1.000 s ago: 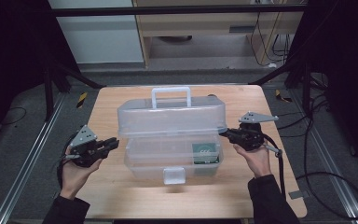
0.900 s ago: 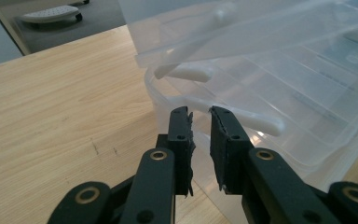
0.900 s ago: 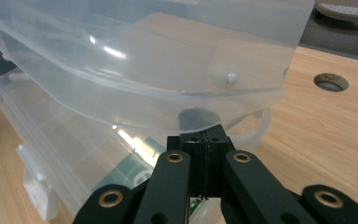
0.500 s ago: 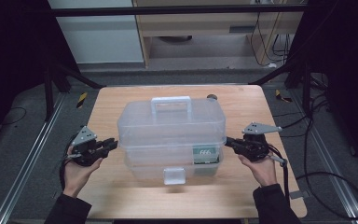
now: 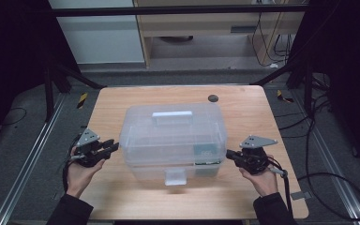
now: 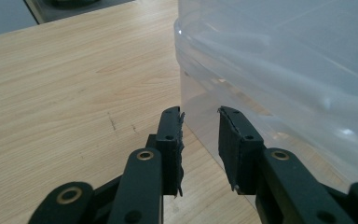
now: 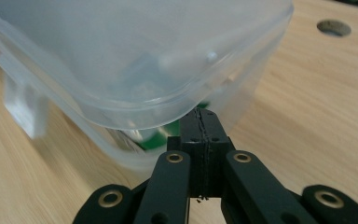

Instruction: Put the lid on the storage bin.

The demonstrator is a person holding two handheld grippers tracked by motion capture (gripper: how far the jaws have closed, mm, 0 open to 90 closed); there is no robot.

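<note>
two grippers flank clear plastic box [image 5: 173, 140] on wooden table [image 5: 243, 108]: left gripper [image 6: 199, 135] jaws just opening, nothing between; right gripper [image 7: 204, 125] pressed together, seemingly touching box's near right corner.

box [image 5: 173, 140] mid-table [image 5: 122, 101] | left gripper [image 5: 110, 147] at its left; right gripper [image 5: 229, 154] at its right | hole [image 5: 212, 98] behind

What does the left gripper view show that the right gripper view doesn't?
Left gripper view: the left gripper with its jaws apart, just been opening, nothing between them, close beside the side wall of the clear plastic box.

Right gripper view: the right gripper with jaws shut together under the overhanging lid rim, something green seen through the box wall, the front latch, and a round hole in the tabletop.

Both: the clear plastic box close ahead of the jaws, resting on the wooden table.
</note>
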